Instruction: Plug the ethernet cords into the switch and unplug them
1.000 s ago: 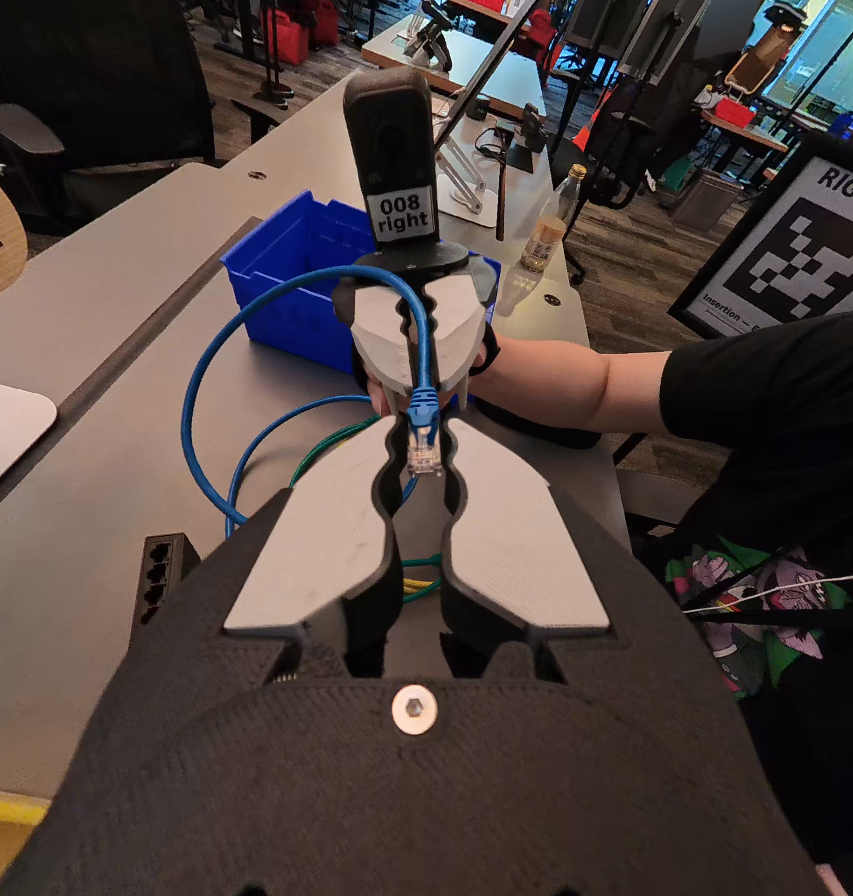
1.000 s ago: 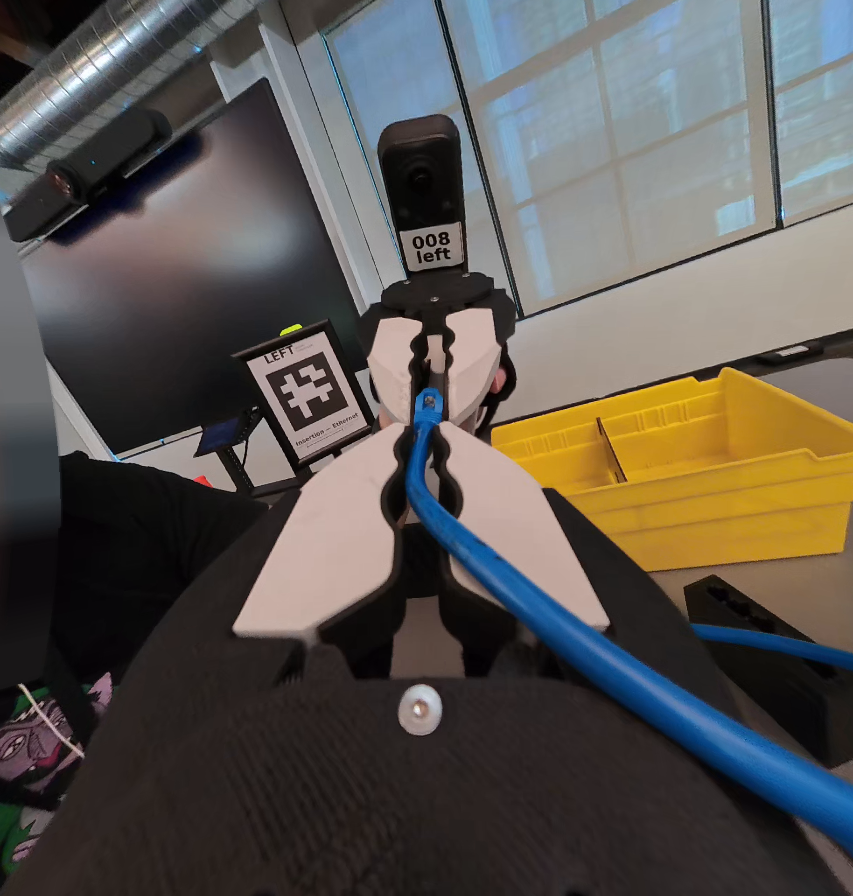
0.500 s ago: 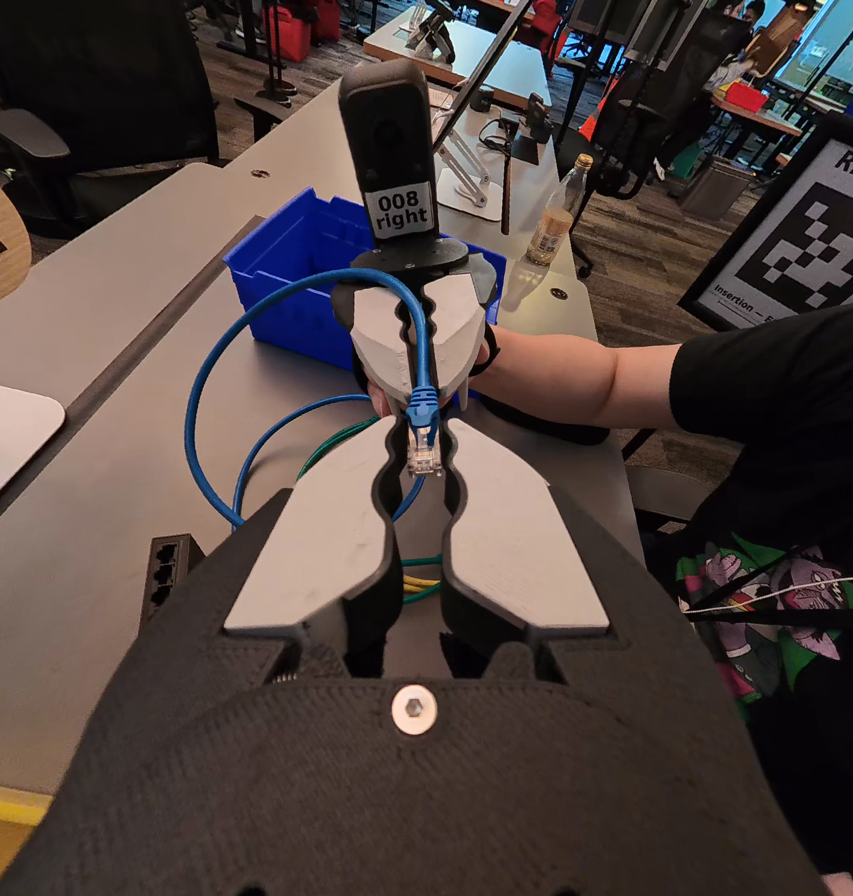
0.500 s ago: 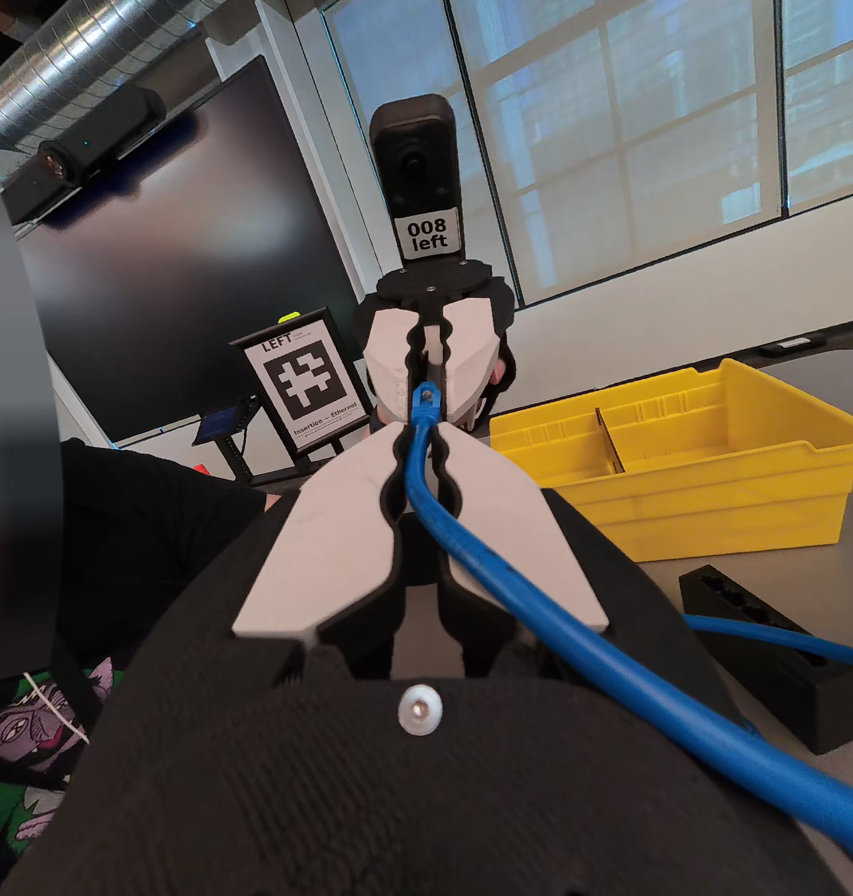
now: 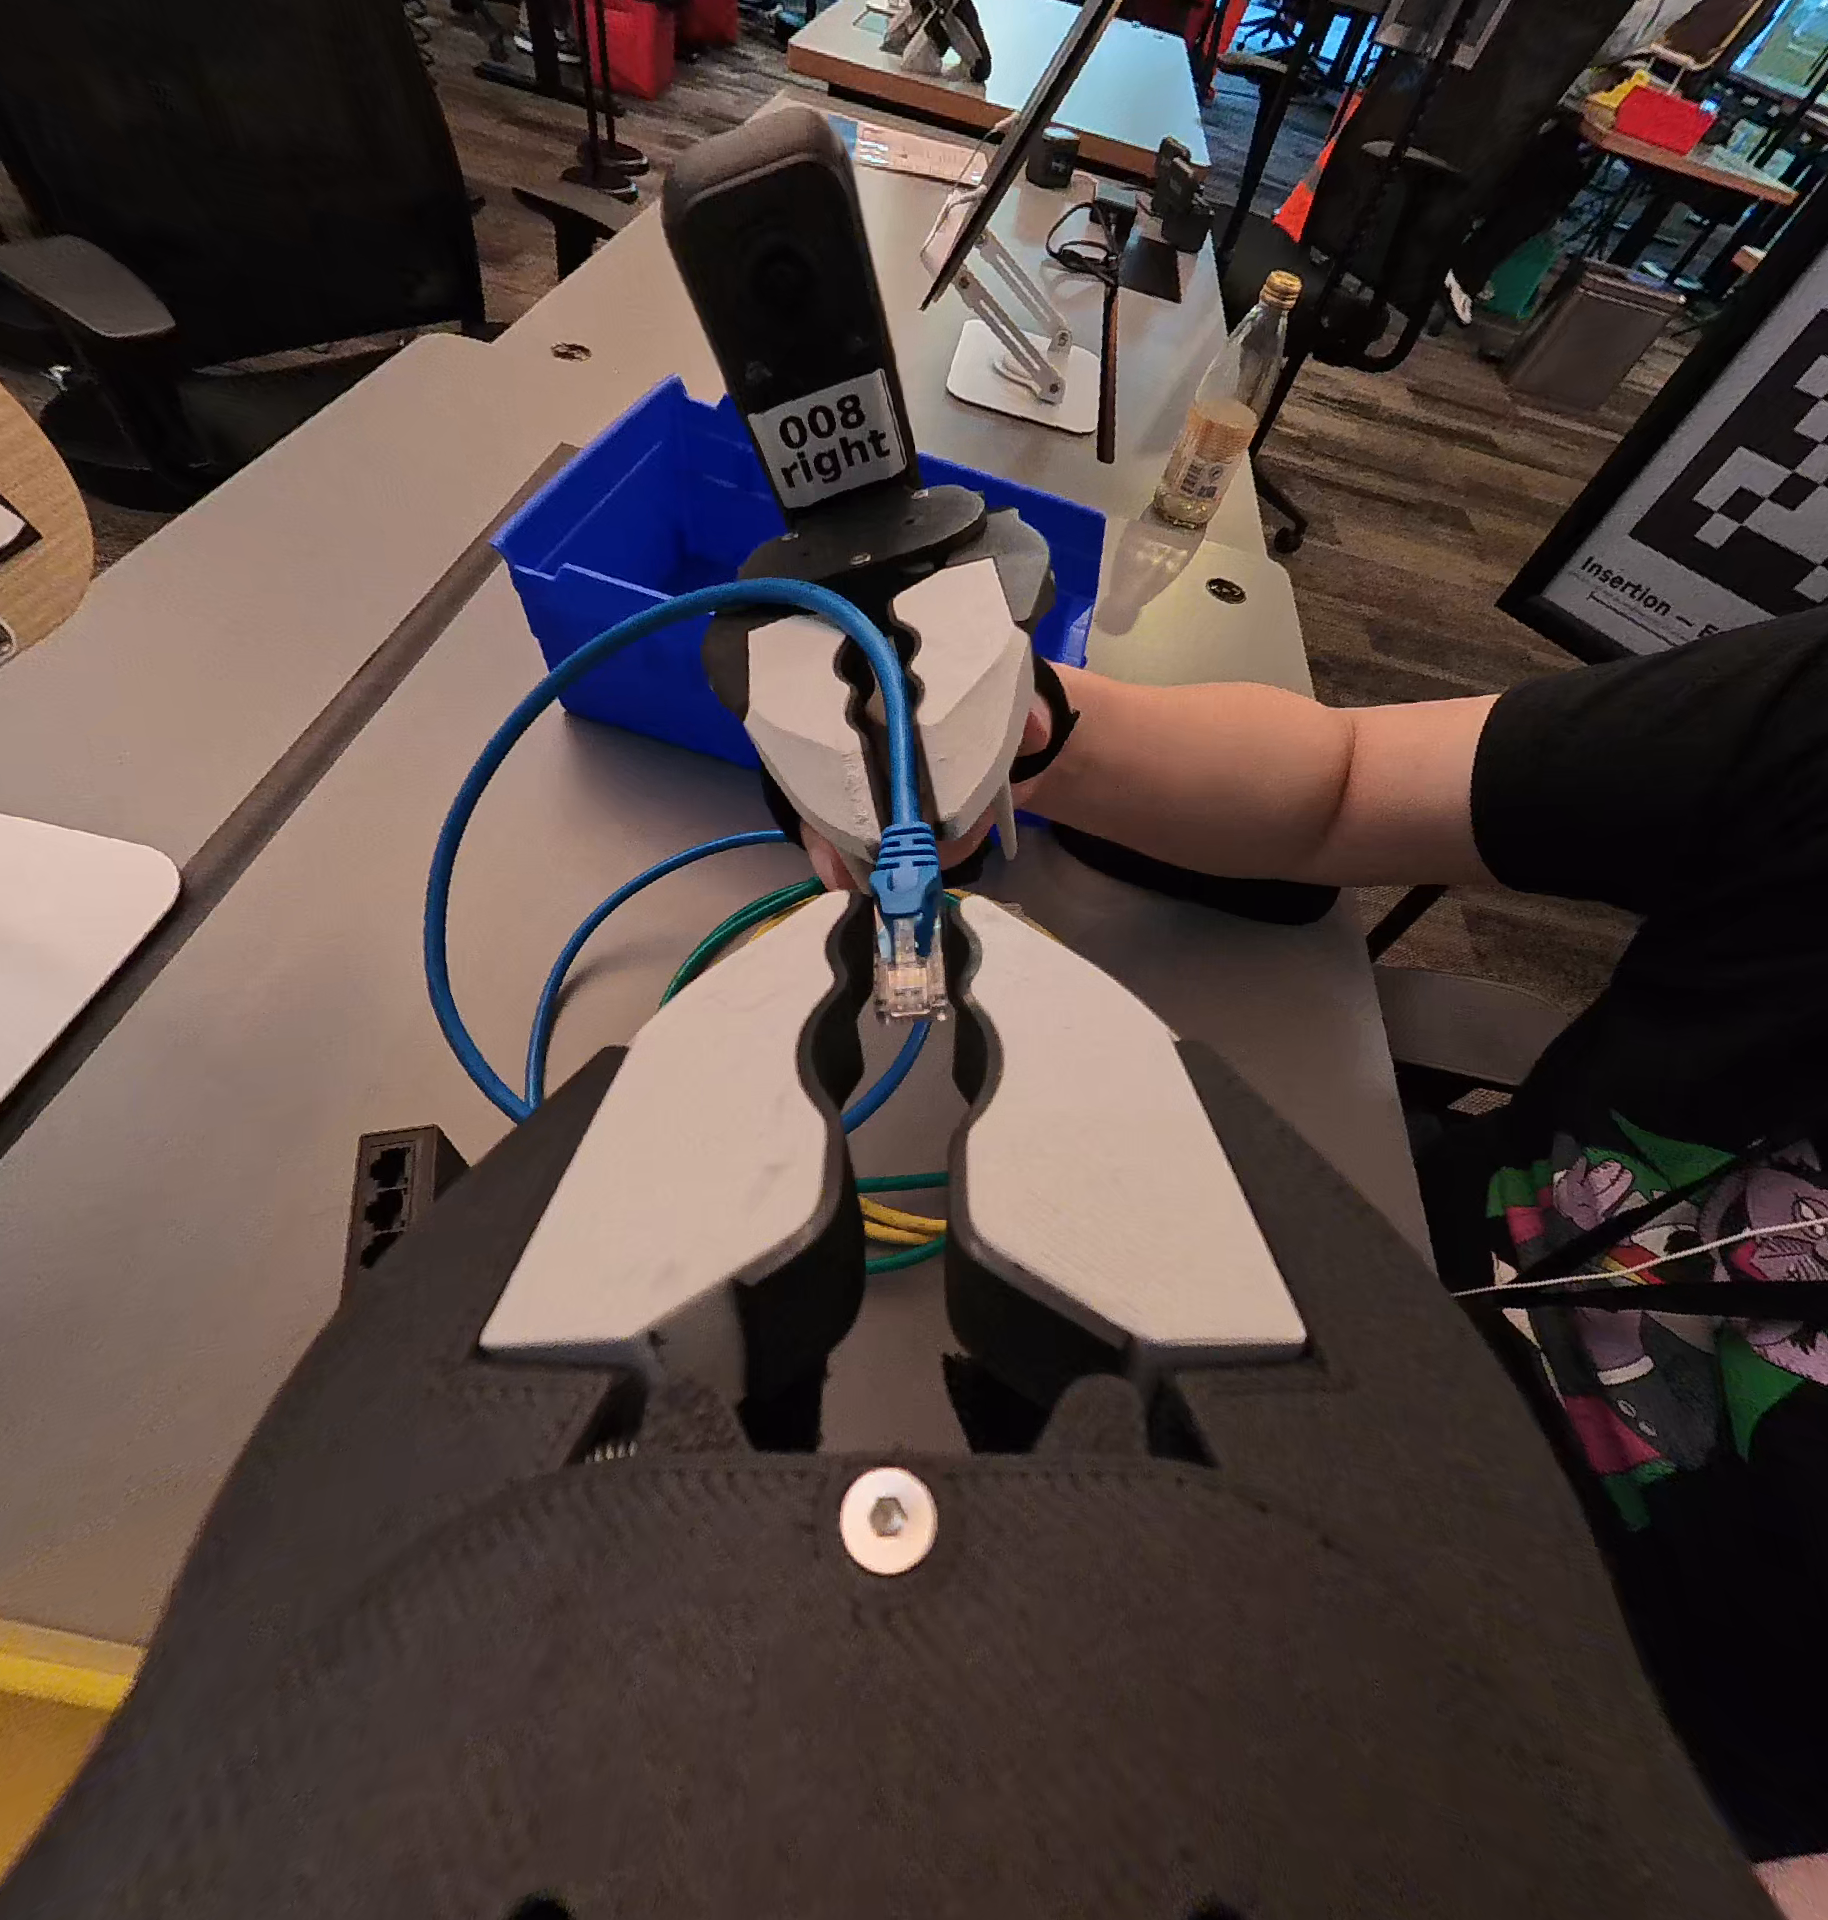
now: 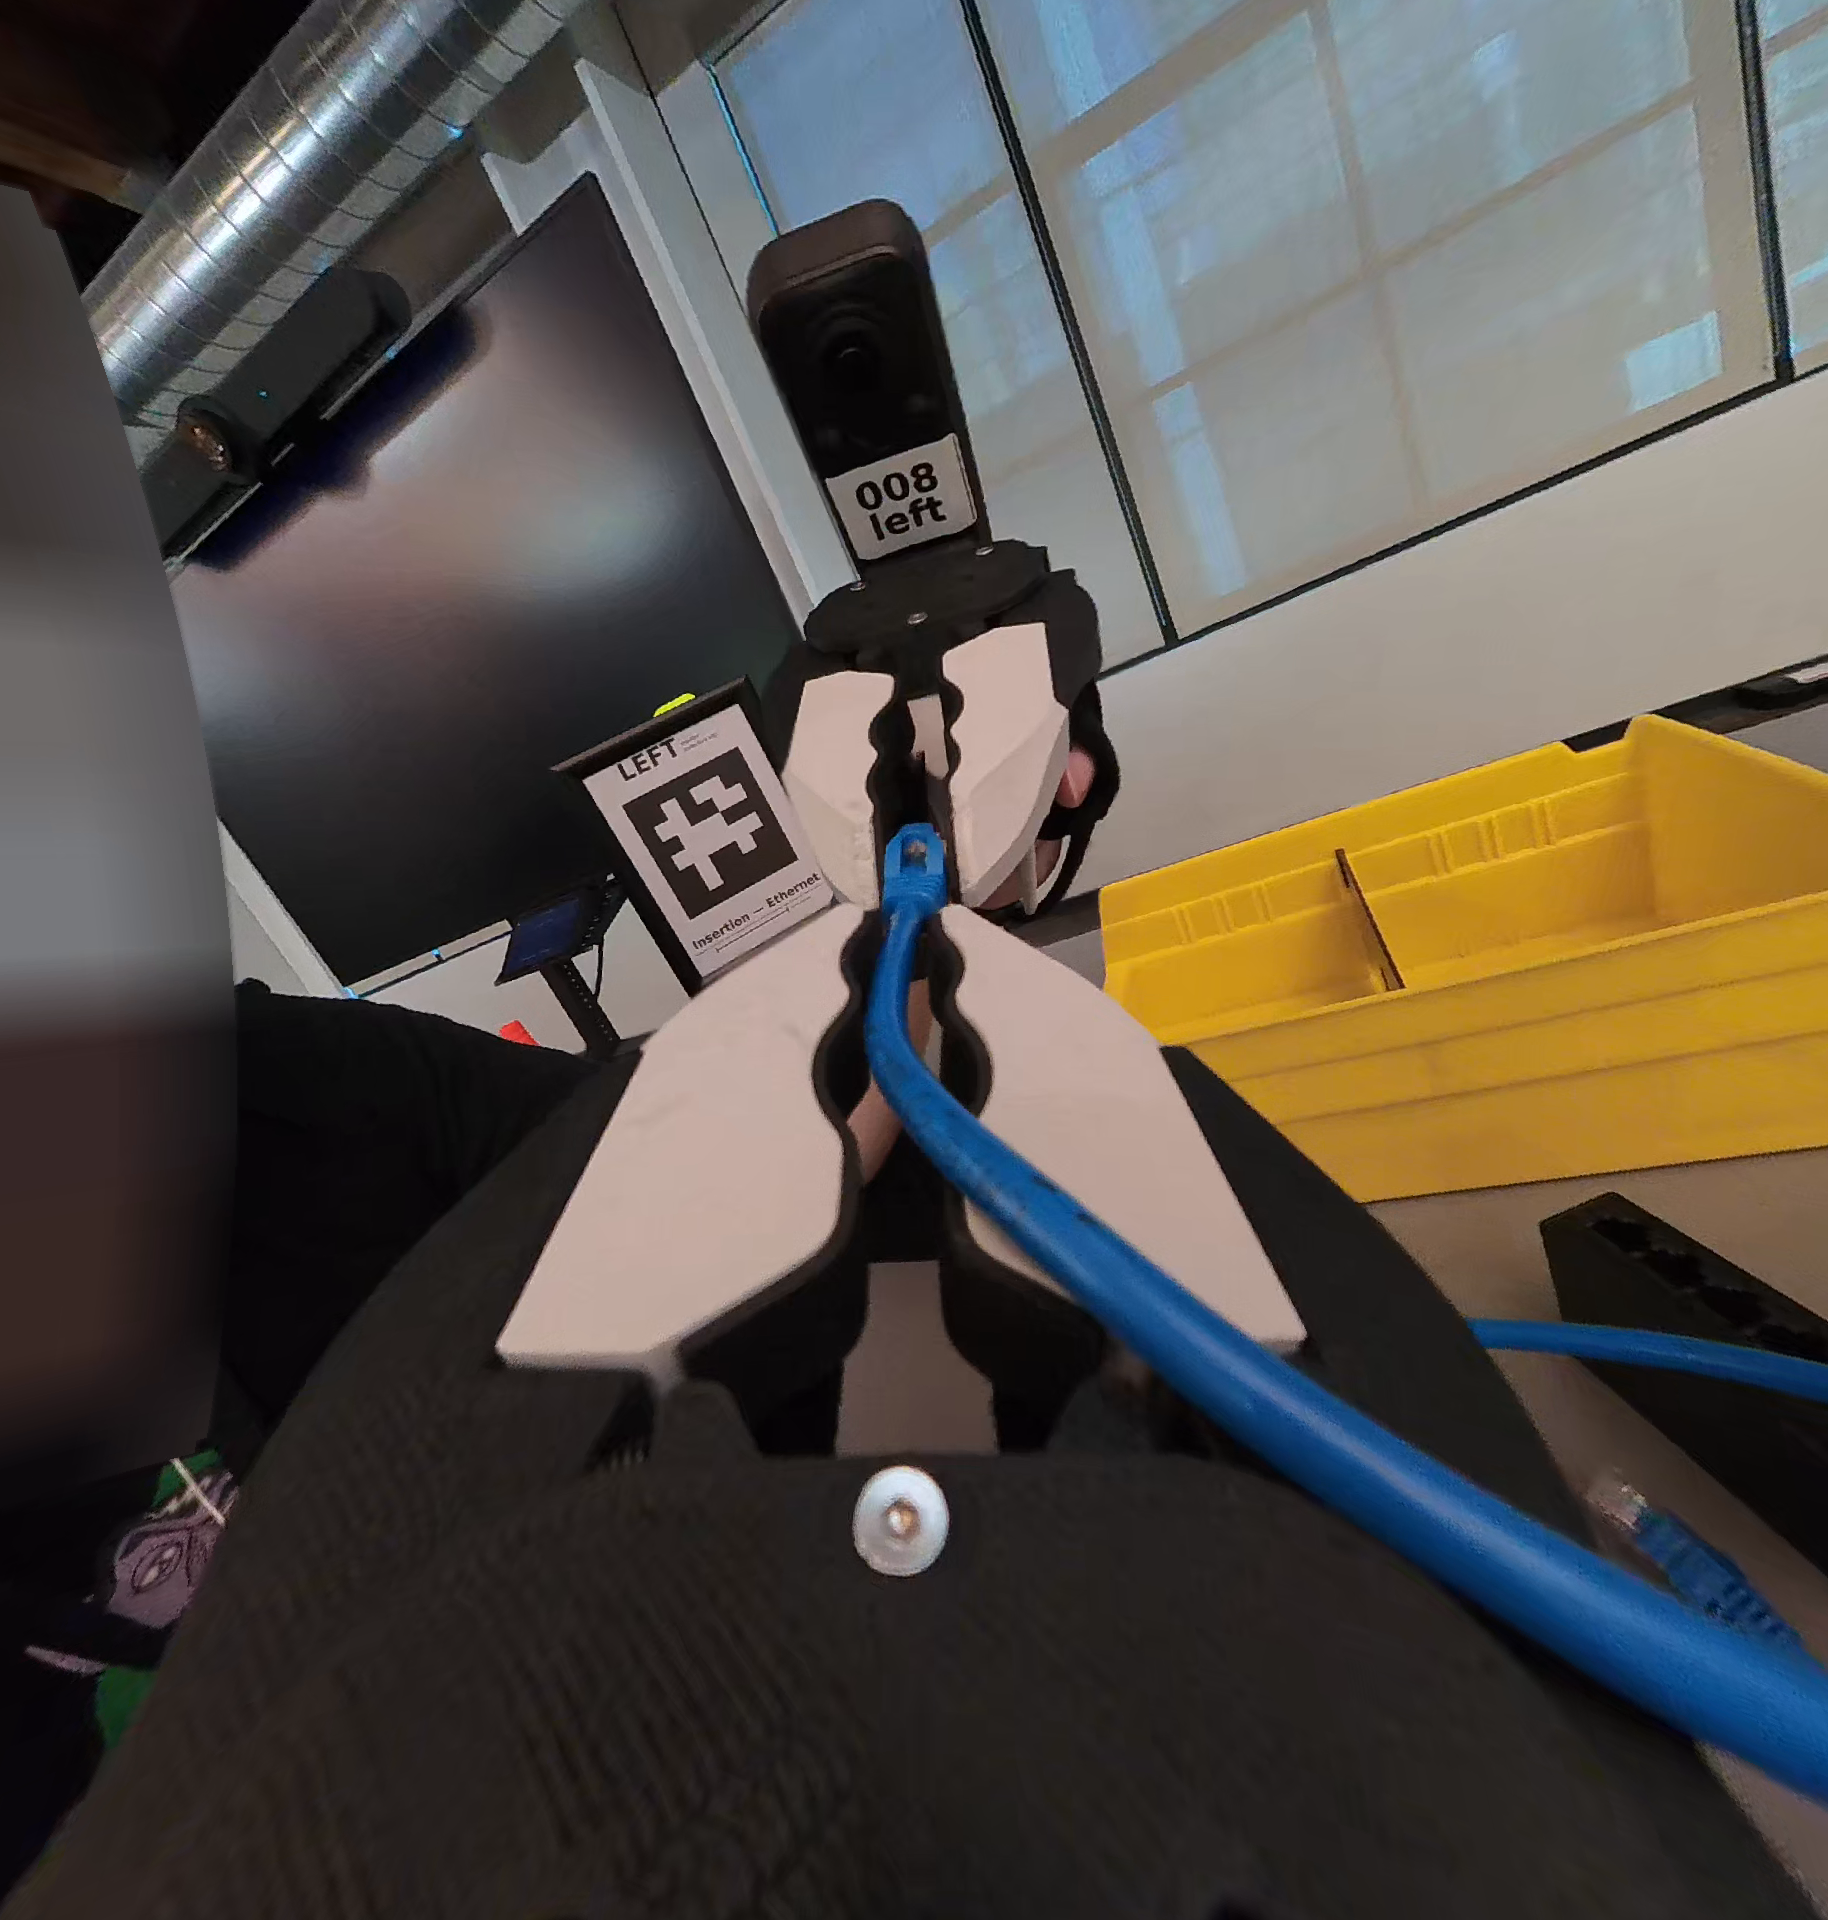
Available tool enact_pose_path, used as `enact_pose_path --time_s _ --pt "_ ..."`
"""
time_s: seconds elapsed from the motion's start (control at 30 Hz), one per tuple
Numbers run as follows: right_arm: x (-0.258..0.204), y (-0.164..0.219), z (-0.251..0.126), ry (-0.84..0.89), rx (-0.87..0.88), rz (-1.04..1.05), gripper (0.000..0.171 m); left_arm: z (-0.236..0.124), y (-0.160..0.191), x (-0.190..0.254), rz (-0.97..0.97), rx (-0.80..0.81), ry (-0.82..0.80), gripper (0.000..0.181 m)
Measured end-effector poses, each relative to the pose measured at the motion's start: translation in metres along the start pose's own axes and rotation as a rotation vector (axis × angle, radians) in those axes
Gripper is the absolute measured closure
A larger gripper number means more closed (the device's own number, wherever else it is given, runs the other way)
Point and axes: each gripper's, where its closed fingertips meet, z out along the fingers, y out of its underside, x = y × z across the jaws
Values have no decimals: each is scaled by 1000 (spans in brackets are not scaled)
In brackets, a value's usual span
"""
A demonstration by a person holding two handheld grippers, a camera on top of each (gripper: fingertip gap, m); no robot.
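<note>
1. My right tool (image 5: 889,831) is clamped on the blue cord (image 5: 453,883) just behind its boot, with the clear plug (image 5: 908,982) sticking out toward my left tool (image 5: 905,935). In the right wrist view the cord runs back between that tool's closed fingers.
2. My left tool's fingers stand apart on either side of the plug, gripping nothing; the plug sits in the gap between their tips.
3. The switch (image 5: 396,1195) lies on the tabletop (image 5: 214,935), low and left in the left wrist view, ports facing out, no cord in them that I can see. Green and yellow cords (image 5: 894,1231) lie coiled below.
4. This looks like a handover: I would close the left tool squarely on the boot, not on the latch tab, keep the plug straight, and release the right only once the grip is firm.
5. Against the frame a second ago, the plug sits between the left fingers as before; the views have tilted slightly, and a second blue plug (image 6: 1679,1558) now shows on the tabletop in the right wrist view.
</note>
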Motion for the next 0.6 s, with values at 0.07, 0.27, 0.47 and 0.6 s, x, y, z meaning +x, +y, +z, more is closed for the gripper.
enact_pose_path --time_s 0.07,0.27,0.47,0.6 --pt "3 0 0 10 2 14 163 0 1 -1 2 -7 -8 169" --pt "0 -4 -2 41 -4 -59 165 1 -5 0 14 28 -4 169" --pt "-13 -20 -8 103 -26 -195 165 -13 -18 -22 75 78 -252 118" --pt "-42 -41 -17 98 -30 -284 165 -21 -26 -30 25 162 -390 104"
